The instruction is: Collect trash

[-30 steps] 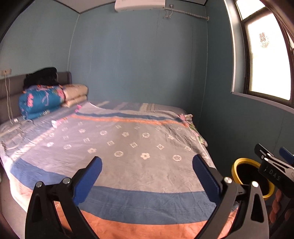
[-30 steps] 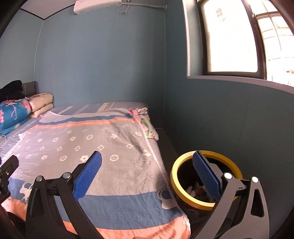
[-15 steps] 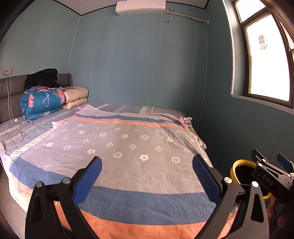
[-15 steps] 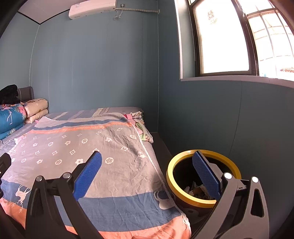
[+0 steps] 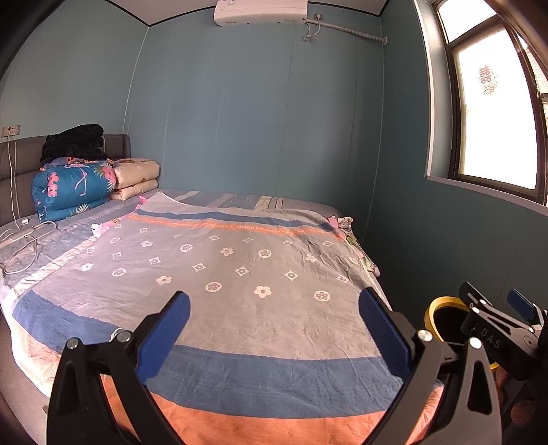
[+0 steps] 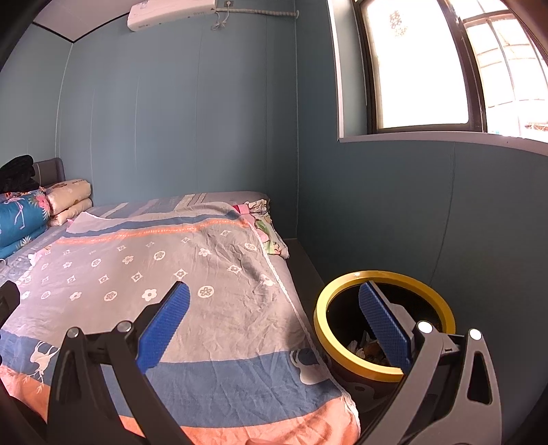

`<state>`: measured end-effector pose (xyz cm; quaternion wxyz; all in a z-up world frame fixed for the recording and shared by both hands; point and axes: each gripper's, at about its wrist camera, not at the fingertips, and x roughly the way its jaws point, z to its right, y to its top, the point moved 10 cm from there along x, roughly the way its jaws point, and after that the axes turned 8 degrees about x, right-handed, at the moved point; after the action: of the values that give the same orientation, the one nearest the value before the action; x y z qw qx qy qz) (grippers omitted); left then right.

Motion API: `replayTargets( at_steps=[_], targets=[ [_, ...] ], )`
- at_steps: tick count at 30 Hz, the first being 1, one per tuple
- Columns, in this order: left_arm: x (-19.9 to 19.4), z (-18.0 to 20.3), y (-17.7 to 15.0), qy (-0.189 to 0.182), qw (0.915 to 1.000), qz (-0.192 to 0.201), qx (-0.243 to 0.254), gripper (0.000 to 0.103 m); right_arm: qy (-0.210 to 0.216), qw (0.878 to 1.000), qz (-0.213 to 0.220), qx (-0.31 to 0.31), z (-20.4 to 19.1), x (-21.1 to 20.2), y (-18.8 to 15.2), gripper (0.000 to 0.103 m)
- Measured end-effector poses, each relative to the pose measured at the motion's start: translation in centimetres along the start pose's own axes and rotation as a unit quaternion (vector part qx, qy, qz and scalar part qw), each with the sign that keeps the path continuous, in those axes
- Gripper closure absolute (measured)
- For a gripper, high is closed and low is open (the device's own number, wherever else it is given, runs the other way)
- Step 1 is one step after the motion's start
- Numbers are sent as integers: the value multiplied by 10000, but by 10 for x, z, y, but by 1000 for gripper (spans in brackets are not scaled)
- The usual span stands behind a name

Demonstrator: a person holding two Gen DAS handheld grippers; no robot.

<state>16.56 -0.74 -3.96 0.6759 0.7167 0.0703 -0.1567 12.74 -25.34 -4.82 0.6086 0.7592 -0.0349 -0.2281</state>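
Jaws on both tools stand wide apart with nothing between them. Starting at the left, the left gripper (image 5: 274, 325) hangs over the foot of the bed (image 5: 239, 274), its blue pads (image 5: 164, 335) spread above the grey flowered quilt with its blue and orange bands. Off at ten o'clock from it, by the headboard, sit a folded blue floral quilt (image 5: 72, 188) with dark clothing (image 5: 73, 142) on top and a cream folded blanket (image 5: 135, 178) beside it; a white cable (image 5: 24, 239) trails across the sheet at nine o'clock. A small scrap of pale paper (image 5: 97, 228) lies on the bed near those folded covers.

Moving right, the right gripper (image 6: 274, 325) also points along the bed, one pad over the quilt and the other in front of the trash bin (image 6: 328, 301). That black bin with a yellow rim stands on the floor at four o'clock from the bed, just beside its corner, with crumpled litter (image 6: 363, 347) visible inside. An air conditioner (image 6: 171, 13) is mounted at twelve o'clock, and a window (image 6: 421, 68) fills the right wall.
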Motion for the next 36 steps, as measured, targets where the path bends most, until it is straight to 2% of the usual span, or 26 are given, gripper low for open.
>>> replayTargets(
  at_steps=[36],
  targets=[
    [0, 3, -5, -52, 10000, -80, 0, 8, -54, 9998, -190, 93, 4, 8, -12, 8]
  ],
)
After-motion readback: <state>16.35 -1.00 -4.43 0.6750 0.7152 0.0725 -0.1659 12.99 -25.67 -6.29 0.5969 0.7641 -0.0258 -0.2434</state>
